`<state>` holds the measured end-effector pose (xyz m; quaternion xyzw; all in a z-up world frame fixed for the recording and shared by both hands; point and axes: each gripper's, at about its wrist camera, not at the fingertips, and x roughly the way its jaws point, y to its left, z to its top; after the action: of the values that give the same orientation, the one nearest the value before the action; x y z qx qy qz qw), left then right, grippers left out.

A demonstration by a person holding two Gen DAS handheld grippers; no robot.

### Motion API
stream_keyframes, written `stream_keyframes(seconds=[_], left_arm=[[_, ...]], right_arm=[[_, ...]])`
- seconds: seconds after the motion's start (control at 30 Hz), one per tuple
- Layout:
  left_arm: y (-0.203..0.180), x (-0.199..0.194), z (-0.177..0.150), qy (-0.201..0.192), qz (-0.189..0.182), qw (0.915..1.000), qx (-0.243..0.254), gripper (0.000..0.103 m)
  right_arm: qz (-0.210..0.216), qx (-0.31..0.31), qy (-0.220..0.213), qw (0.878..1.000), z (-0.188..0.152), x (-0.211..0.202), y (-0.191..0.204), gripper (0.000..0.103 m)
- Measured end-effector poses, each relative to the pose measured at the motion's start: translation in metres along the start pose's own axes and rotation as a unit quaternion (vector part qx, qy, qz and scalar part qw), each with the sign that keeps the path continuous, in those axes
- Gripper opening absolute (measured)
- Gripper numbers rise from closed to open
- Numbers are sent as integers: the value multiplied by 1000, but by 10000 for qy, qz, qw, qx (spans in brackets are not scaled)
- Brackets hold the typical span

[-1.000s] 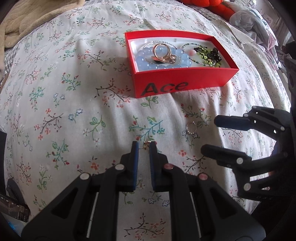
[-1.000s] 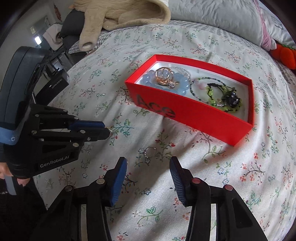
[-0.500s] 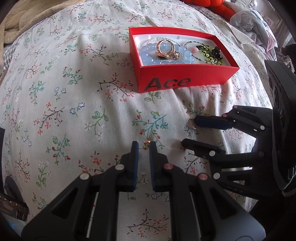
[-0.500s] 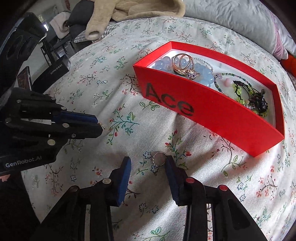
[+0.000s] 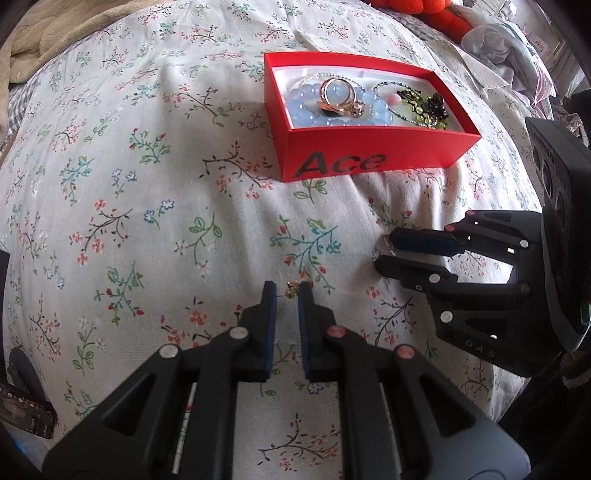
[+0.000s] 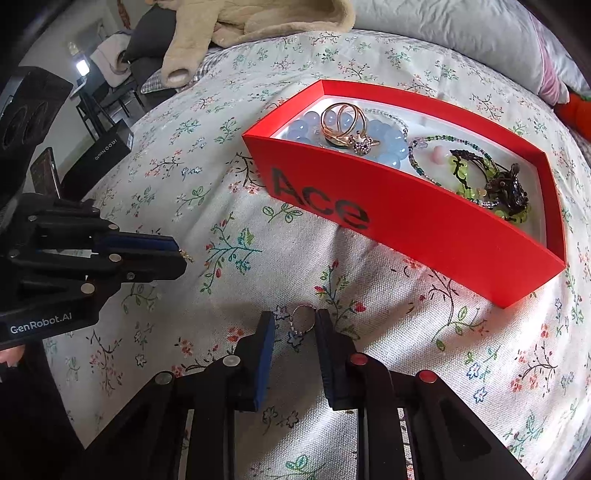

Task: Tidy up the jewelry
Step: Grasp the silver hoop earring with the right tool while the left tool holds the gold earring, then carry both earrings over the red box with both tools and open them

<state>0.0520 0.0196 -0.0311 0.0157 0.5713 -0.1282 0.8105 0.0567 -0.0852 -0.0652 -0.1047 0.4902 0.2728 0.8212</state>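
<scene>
- Red cardboard box (image 5: 373, 155) marked "Ace" sits open on a floral bedspread (image 5: 147, 206), just beyond both grippers.
- Inside it lie a pale blue bead bracelet (image 6: 384, 138), gold rings (image 6: 343, 123) on top of the beads, and a green bead strand (image 6: 465, 173) toward the box's right end.
- Left gripper (image 5: 287, 295) has its jaws pressed nearly together, pinching a small gold earring (image 5: 293, 289) at the fingertips.
- Right gripper (image 6: 293, 328) points down at the bedspread, jaws closing around a small silver ring (image 6: 302, 323) that lies on the fabric between them; the pads look just short of pressing on it.
- Silver ring rests in front of the box's near wall, apart from it.
- Beige plush fabric (image 6: 258, 22) is heaped at the far edge of the bed.
</scene>
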Motion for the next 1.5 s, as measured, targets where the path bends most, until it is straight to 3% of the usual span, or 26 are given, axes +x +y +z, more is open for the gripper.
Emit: stream_keyframes(seconds=[0.27, 1.1, 1.5], left_arm=[[-2, 1, 0, 0, 17, 10000, -4, 13], [-2, -2, 8, -117, -19, 9999, -30, 13], [-3, -26, 31, -647, -216, 9976, -152, 13]], right_arm=[[-160, -15, 13, 9999, 2, 1, 4, 11], [-300, 264, -153, 9991, 6, -20, -2, 3], [-327, 575, -674, 9955, 19, -59, -16, 3]])
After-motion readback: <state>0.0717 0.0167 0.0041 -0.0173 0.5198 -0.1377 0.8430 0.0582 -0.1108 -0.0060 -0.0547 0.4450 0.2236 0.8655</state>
